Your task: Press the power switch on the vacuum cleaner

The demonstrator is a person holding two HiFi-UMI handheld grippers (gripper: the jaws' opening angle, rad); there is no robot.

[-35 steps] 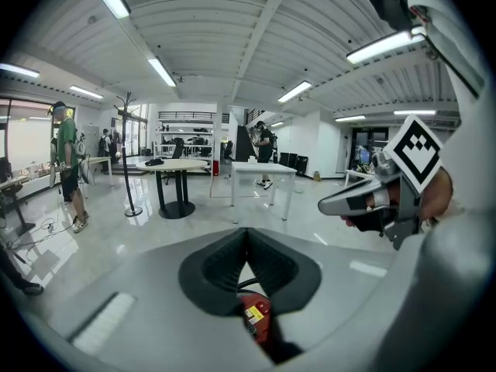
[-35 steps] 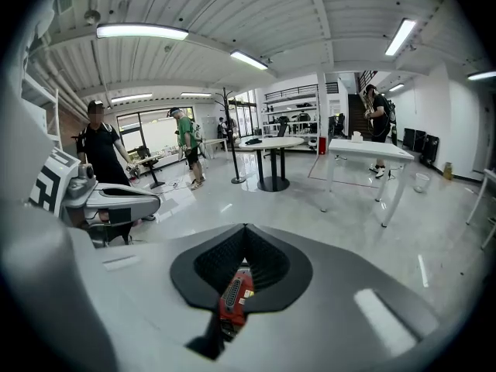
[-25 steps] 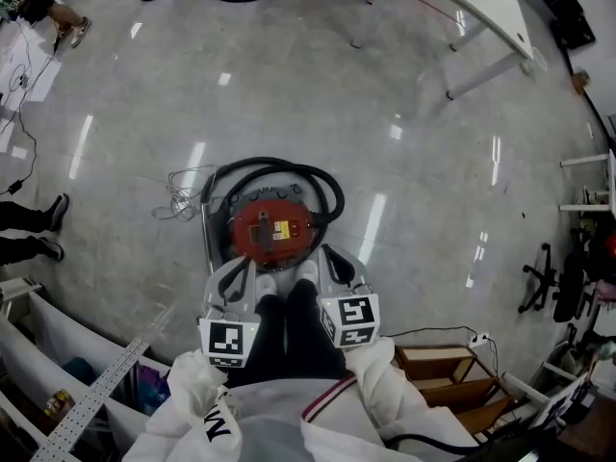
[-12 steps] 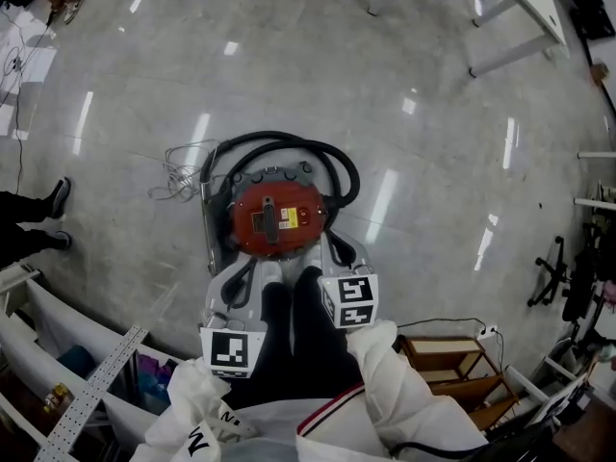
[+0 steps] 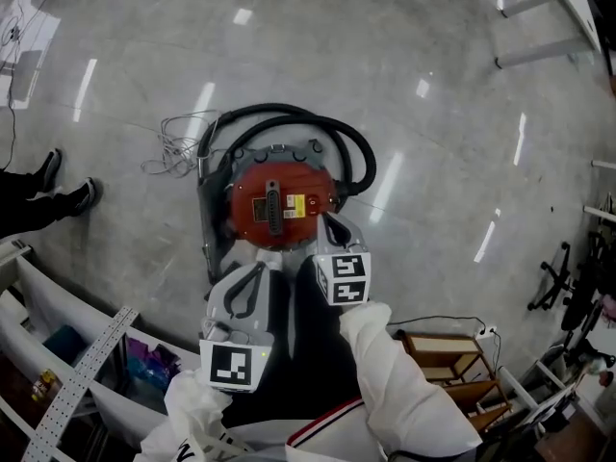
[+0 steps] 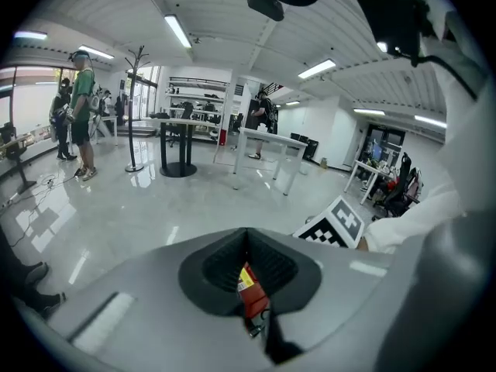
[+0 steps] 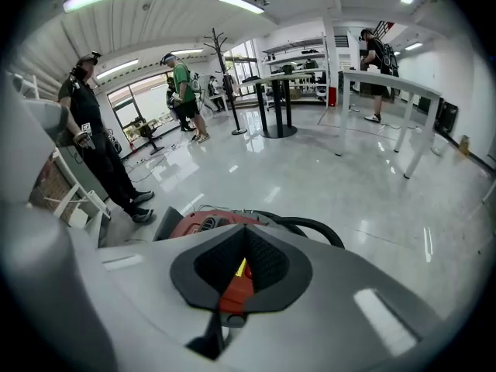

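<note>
The vacuum cleaner is a round canister with a red lid, a black handle, a yellow label and a black hose looped round its far side. It stands on the floor just ahead of my legs. My right gripper is shut, its tip at the lid's near right rim. Lower down and left of it, my left gripper is shut, just short of the canister's near edge. The right gripper view shows the red lid beyond the closed right gripper. Red shows below the closed left gripper. I cannot make out the switch.
A tangle of thin wire lies left of the vacuum, and a person's shoes farther left. Shelving with a perforated metal rail is at lower left, wooden crates at lower right. Table legs and chairs stand to the right.
My view has closed in on the vacuum. The right gripper has moved forward to the red lid's rim. The left gripper has stayed lower and back.
</note>
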